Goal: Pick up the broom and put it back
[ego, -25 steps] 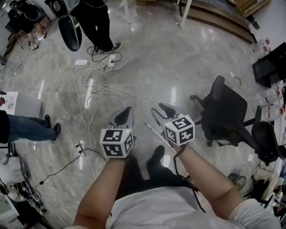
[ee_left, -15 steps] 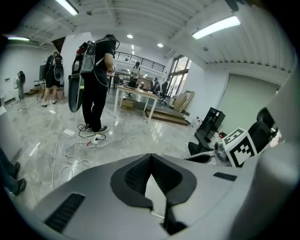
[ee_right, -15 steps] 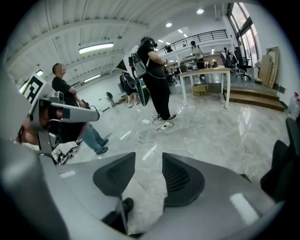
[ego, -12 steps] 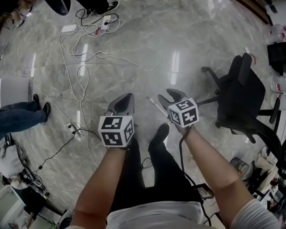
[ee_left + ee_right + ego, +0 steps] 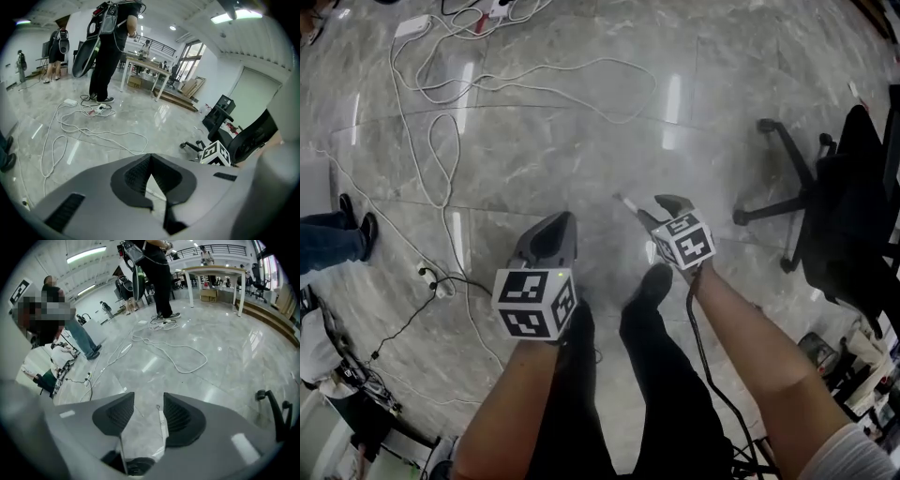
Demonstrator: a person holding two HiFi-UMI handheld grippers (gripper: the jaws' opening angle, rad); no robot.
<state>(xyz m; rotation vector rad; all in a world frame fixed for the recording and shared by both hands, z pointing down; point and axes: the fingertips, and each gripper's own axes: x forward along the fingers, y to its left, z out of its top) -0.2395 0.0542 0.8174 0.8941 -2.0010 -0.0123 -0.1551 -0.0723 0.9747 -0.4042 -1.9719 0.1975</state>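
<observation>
1. Broom check first: I can't spot a broom head in any view. The only candidate is a slim white rod [image 5: 162,423] lying along one inner pad of the right hand-held gripper [image 5: 143,416] and poking out past its tips. Whether that's the handle, I cannot tell.
2. The right jaws stand well apart, so the rod rests against one pad and isn't pinched. I'd close squarely on it before lifting anything.
3. The left hand-held gripper [image 5: 150,157] has its tips meeting, with nothing between them. I'd open it and bring it alongside for a second grip.
4. Ahead of both tips, loose cables [image 5: 653,86] sprawl over the surface [image 5: 581,159]. An office chair [image 5: 853,206] sits off the right gripper's outer side. I'd swing wide of both.
</observation>
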